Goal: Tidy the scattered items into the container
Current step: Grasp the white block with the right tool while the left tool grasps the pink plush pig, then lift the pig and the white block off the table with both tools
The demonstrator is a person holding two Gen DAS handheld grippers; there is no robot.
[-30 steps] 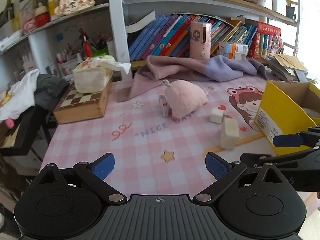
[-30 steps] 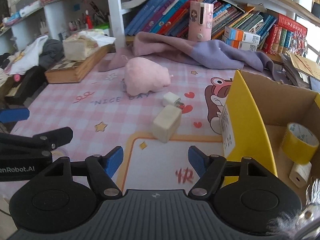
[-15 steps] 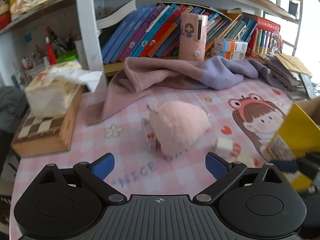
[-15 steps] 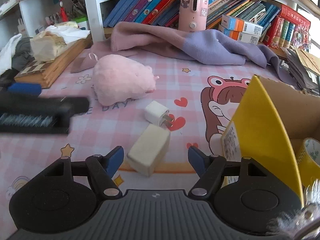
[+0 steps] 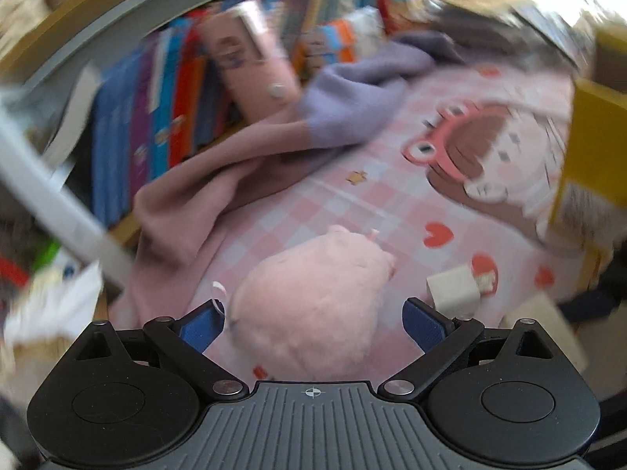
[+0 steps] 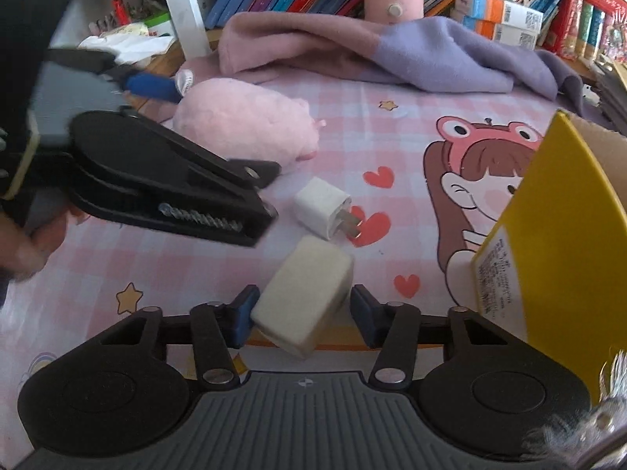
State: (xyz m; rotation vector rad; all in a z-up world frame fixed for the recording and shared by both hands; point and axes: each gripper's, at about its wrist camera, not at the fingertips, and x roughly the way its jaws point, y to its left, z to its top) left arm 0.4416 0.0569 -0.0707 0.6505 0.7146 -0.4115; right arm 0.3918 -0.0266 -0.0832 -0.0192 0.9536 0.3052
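Left gripper (image 5: pixel 312 323): fingers apart, straddling the pink plush toy (image 5: pixel 313 305) at lower centre of the left wrist view. That view is motion-blurred.

Right gripper (image 6: pixel 301 315): fingers apart, the cream rectangular block (image 6: pixel 303 293) between them at lower centre; contact with the pads cannot be confirmed. The white plug adapter (image 6: pixel 323 213) lies just above the block on the pink checked mat (image 6: pixel 372 125). The yellow cardboard box (image 6: pixel 556 243) stands at the right edge.
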